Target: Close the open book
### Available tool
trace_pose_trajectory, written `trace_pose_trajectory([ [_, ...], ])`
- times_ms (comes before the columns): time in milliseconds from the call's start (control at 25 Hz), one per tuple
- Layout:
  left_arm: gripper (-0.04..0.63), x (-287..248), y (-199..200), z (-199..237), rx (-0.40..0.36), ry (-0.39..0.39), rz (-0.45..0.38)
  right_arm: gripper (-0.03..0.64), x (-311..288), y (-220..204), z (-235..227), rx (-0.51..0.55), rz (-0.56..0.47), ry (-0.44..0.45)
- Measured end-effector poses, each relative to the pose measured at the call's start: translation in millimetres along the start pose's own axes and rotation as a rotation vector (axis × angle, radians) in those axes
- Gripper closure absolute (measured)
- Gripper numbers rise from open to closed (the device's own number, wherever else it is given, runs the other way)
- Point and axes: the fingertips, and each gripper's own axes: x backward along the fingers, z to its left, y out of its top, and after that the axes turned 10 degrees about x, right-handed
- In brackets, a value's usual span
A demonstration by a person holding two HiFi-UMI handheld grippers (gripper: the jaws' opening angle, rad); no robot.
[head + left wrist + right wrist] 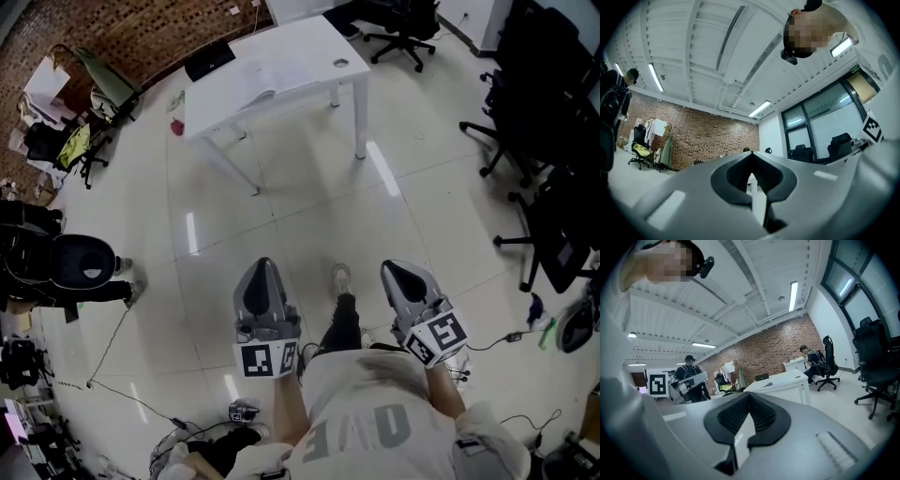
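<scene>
1. You hold the left gripper (262, 270) at your 11 o'clock, above the pale tiled floor (281, 206). Its jaws are clenched tip to tip, with nothing between them.
2. You hold the right gripper (401, 270) at your 1 o'clock, just about level with the left one. Its jaws are also pressed together and hold nothing.
3. The book (255, 82) lies open, pages up, on the white table (314, 47) at your 12 o'clock. It is well apart from both grippers.
4. A black laptop (208, 61) sits on the same table at the book's 10 o'clock, near the table edge.
5. In the right gripper view the table shows at 1 o'clock of the jaw tips, with the open book on it.
6. Black office chairs (530, 141) stand at your 2 o'clock, along the edge of the floor.
7. A person in dark clothes (56, 267) is at your 9 o'clock, well apart from the table.
</scene>
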Motion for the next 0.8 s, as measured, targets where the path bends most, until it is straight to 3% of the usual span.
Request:
trace_pose_trajectory([
  [160,0.58,-51.2,-36.8,31.9,-0.02,0.005,0.044,0.612,-66.9,2.0,-28.2,-0.007,0.01,0.014],
  [360,0.58,-114.5,-50.0,93.5,0.054,0.065,0.062,0.612,-159.7,33.4,-45.4,-0.002,0.008,0.067],
  [520,0.58,-163.5,-32.4,141.8,-0.015,0.079,0.03,0.586,-227.2,62.1,-47.6,0.063,-0.029,0.078],
  [800,0.58,-234.1,-41.1,167.5,-0.065,0.046,0.079,0.551,-297.8,77.1,-81.1,0.009,-0.041,0.047],
])
